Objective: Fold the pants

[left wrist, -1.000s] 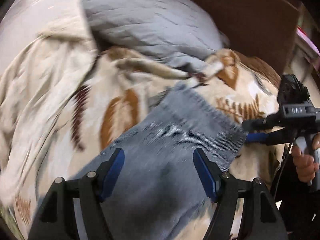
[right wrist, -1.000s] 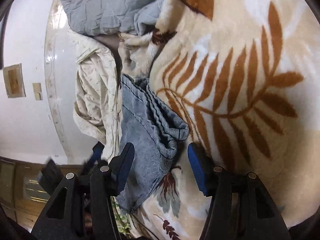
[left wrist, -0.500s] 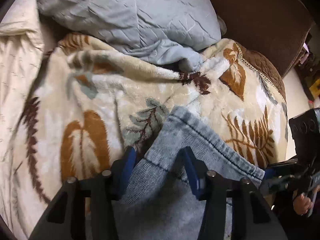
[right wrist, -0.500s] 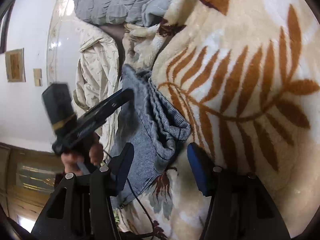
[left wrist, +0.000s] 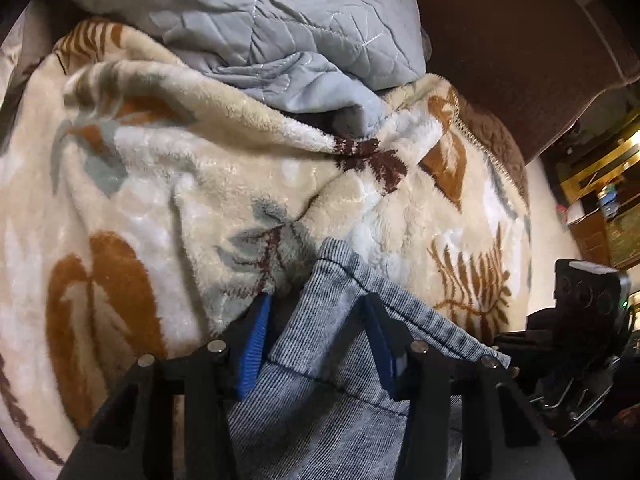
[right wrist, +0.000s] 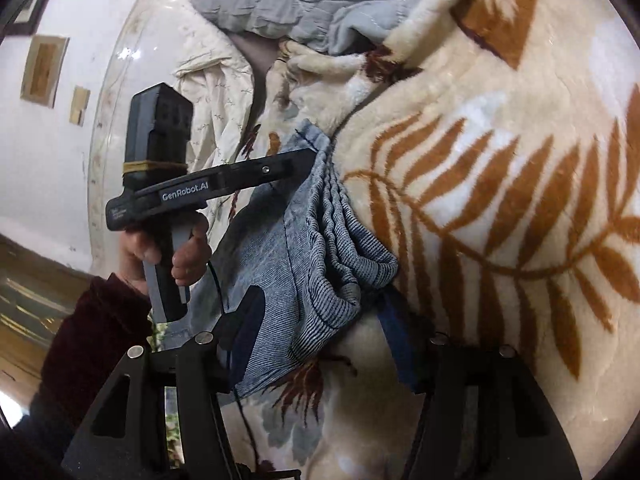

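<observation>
Left wrist view
Pants point(left wrist: 340, 364): grey-blue, on the leaf-patterned blanket point(left wrist: 160, 184), below the grey quilt point(left wrist: 280, 20).
Left gripper point(left wrist: 316, 344): jaws just narrowed, pinching the pants' hem corner.

Right wrist view
Pants point(right wrist: 316, 248): bunched on the blanket point(right wrist: 500, 160).
Right gripper point(right wrist: 320, 340): jaws half-spread around the pants' bunched edge; contact unclear.
Left hand point(right wrist: 168, 248): grips its handle.

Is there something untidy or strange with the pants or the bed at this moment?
Yes. The grey pants lie bunched in loose uneven layers, not flat, on a rumpled leaf-pattern blanket. A grey quilt is heaped at the blanket's far edge. Nothing looks torn or spilled.
</observation>
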A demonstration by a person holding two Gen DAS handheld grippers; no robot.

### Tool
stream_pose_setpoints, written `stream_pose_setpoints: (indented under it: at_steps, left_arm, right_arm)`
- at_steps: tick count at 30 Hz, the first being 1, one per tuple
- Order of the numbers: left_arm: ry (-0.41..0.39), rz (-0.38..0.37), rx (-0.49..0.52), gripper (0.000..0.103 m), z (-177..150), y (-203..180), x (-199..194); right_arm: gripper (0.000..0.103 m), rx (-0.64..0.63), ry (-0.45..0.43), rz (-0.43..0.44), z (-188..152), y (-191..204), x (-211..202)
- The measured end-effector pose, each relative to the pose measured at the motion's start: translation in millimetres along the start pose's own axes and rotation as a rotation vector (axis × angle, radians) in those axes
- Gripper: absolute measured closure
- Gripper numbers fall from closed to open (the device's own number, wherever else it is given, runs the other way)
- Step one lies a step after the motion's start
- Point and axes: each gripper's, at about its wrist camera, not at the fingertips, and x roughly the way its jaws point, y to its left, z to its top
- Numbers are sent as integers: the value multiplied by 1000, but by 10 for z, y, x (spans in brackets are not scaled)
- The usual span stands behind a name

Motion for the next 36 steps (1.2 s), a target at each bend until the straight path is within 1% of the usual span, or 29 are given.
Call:
stream_pose_setpoints:
  at_steps: [1,2,3,4,6,9,10,13,15,20,21,22,25,28,33,36]
  left_arm:
    - [-6,-14,-2,60,-17,18,-16]
    - [-15,-23,-3,62,-30,14,-27]
    - [-28,-25,1,67,-43,1,-45]
    - [-42,-26,6,72,-56,-16,-70]
    - [-66,-22,19,76,-90,-56,-133]
    - [-110,-24,23,80,-111,-131,-234]
    - [-127,-30,21,80,-129,-136,-294]
    - [-189,-44,14,81,-203,-147,-515]
    - [-228,-51,6,81,-256,-155,-673]
    - [-318,-43,1,83,-492,-138,-1104]
    - [-339,-41,-3,86,-544,-127,-1189]
    - [-357,-37,-7,86,-601,-114,-1263]
    - [-398,-12,-39,86,-847,-12,-1521]
    - [-411,22,-73,86,-1100,107,-1650]
    - [-401,99,-174,85,-1622,446,-1784]
    - [-372,157,-254,82,-1953,699,-1799]
  right_arm:
    - [52,-17,-3,-12,-3,14,4]
    - [61,-29,-5,-20,-5,23,6]
    - [67,-34,-4,-28,0,12,9]
    - [75,-27,-4,-27,5,-5,12]
    - [77,-18,-2,-29,8,0,22]
    - [80,-65,-20,-40,-20,110,-14]
    - [84,-87,-26,-39,-32,161,-28]
    - [84,-161,-55,-55,-75,349,-52]
    - [84,-198,-75,-50,-108,462,-66]
    - [84,-325,-114,-3,-232,845,-59]
    - [84,-351,-116,13,-269,941,-40]
    - [84,-370,-115,25,-297,1010,-21]
    - [85,-434,-92,61,-420,1245,89]
    - [84,-492,-50,66,-575,1458,288]
    - [84,-577,40,41,-816,1724,706]
    - [84,-631,105,34,-977,1818,930]
